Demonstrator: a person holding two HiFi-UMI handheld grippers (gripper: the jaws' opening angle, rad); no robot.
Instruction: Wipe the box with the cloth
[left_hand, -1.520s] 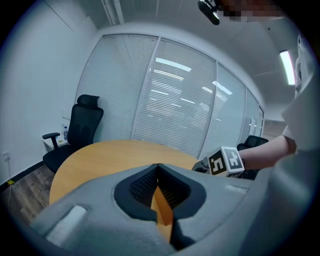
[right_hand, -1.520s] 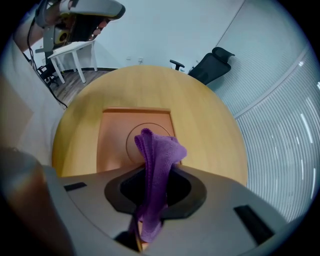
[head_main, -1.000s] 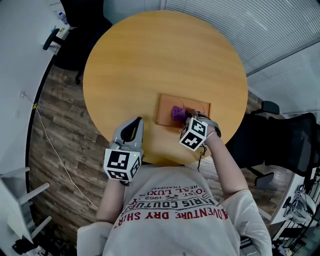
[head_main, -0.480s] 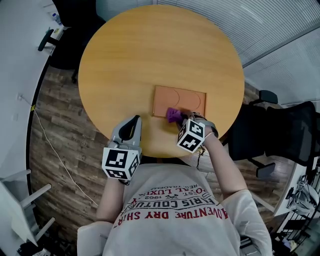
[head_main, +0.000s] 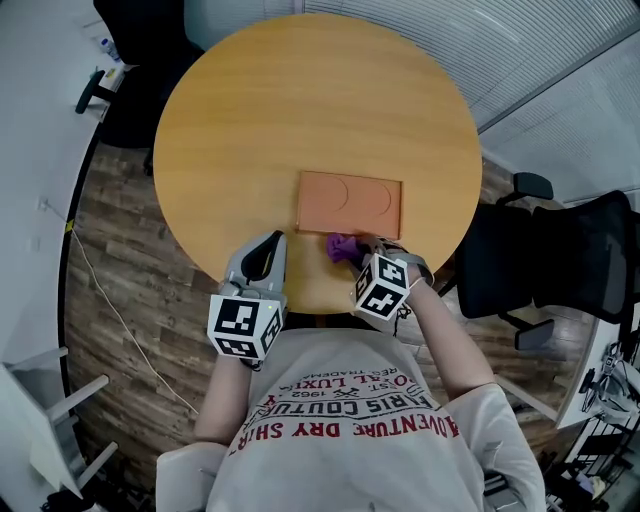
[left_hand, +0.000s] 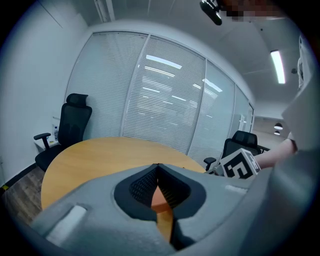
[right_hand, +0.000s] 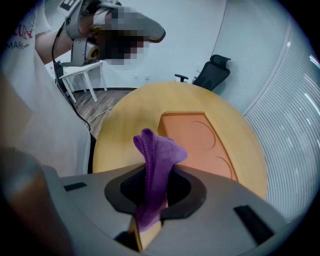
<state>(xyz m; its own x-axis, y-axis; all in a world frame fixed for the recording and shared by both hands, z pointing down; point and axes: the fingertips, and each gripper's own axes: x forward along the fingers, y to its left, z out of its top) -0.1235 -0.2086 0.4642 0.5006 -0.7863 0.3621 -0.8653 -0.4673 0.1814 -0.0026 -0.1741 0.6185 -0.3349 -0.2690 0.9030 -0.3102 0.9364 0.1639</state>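
Observation:
A flat orange box (head_main: 349, 203) with two round recesses lies on the round wooden table (head_main: 300, 110). It shows in the right gripper view too, the box (right_hand: 197, 137) lying just beyond the jaws. My right gripper (head_main: 354, 252) is shut on a purple cloth (head_main: 342, 245), which hangs off the box's near edge, over bare table. The bunched cloth (right_hand: 156, 155) sticks up between the jaws of the right gripper (right_hand: 157, 175). My left gripper (head_main: 268, 243) is shut with nothing in it and hovers at the table's near edge, left of the box. The left gripper (left_hand: 158, 166) has its tips touching.
Black office chairs stand to the right (head_main: 545, 250) and at the far left (head_main: 150, 60) of the table. A white desk (head_main: 40, 110) runs along the left, with a cable (head_main: 110, 300) on the wooden floor. Blinds (head_main: 520, 50) close off the far right.
My right gripper has drawn the purple cloth back across the box and off its near edge towards the person. The left gripper has stayed put.

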